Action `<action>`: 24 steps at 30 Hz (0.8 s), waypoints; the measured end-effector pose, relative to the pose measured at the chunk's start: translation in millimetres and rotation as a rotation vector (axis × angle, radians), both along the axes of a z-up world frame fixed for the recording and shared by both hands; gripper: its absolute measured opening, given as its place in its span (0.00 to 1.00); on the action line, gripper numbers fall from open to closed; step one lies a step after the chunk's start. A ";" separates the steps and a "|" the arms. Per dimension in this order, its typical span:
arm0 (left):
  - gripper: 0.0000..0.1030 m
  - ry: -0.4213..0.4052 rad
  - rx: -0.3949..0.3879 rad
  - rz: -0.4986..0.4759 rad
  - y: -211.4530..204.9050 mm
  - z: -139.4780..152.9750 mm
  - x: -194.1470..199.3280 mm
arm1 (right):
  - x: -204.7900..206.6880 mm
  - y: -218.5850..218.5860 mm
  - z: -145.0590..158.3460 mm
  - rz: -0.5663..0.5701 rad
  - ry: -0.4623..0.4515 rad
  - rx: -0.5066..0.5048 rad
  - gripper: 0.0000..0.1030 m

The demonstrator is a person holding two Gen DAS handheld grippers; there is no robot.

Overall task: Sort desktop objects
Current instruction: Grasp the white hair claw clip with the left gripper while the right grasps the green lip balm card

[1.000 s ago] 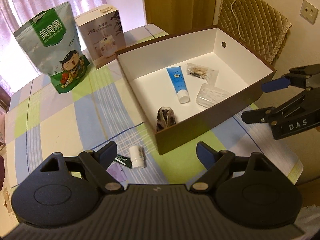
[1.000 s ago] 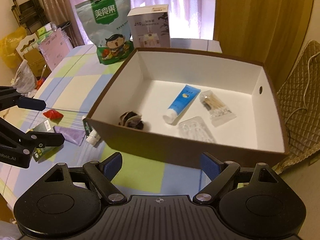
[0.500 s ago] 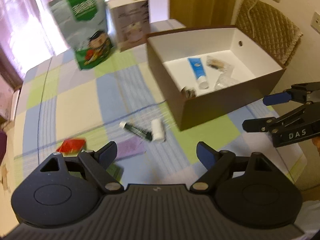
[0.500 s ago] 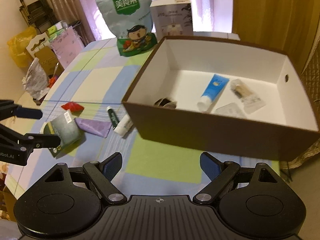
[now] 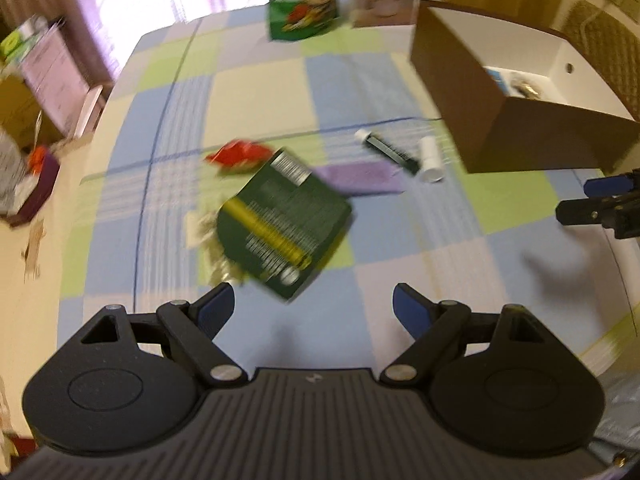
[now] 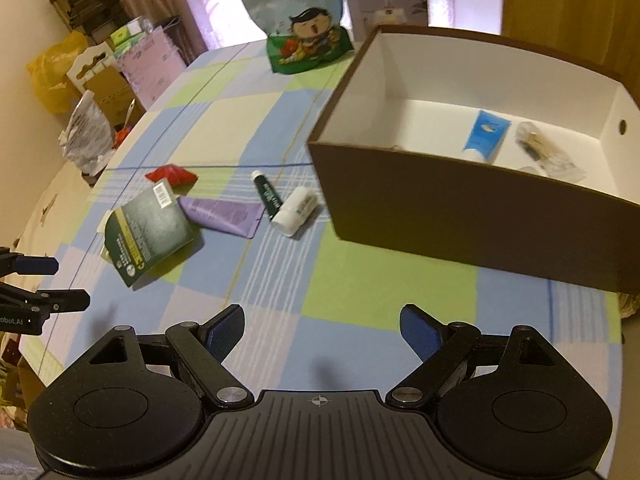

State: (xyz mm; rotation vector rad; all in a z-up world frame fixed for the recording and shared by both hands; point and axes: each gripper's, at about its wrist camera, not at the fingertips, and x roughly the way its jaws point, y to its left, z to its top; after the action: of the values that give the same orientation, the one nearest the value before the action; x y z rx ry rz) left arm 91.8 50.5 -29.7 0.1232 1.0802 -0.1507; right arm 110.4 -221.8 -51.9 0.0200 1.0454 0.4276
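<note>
Desktop objects are seen scattered on a checked tablecloth (image 6: pixel 360 280) beside a brown box (image 6: pixel 460 208): a dark green packet (image 5: pixel 282 216), a purple sachet (image 6: pixel 222 216), a red wrapper (image 6: pixel 171 174), a green tube (image 6: pixel 268 194) and a white bottle (image 6: pixel 296 210). The left gripper (image 5: pixel 314 308) is held above the cloth just short of the green packet, jaws wide apart, nothing gripped or touched. The right gripper (image 6: pixel 322 330) is likewise spread wide and empty over bare cloth. Only the right view shows a blue tube (image 6: pixel 486 134) and a clear bag inside the box. The left view is blurred, so print on the packet cannot be read.
</note>
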 end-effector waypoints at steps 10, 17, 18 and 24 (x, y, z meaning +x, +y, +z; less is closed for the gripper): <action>0.81 0.001 0.009 0.082 50.3 -10.2 -10.6 | 7.2 53.1 -23.1 0.128 0.047 0.008 0.88; 0.81 0.003 0.014 0.105 82.8 -13.5 -5.3 | 20.5 101.7 -33.6 0.281 0.019 -0.023 0.88; 0.81 0.004 0.016 0.106 87.7 -14.1 -3.8 | 24.7 107.7 -34.4 0.295 0.014 -0.029 0.88; 0.81 0.006 0.009 0.114 113.5 -17.4 9.7 | 51.6 139.8 -31.0 0.508 -0.033 -0.038 0.88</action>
State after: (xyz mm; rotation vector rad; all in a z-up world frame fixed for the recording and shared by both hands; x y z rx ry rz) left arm 101.5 163.9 -47.1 0.0689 1.0914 -0.0442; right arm 162.0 -82.0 -82.9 -0.2915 1.0214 0.8644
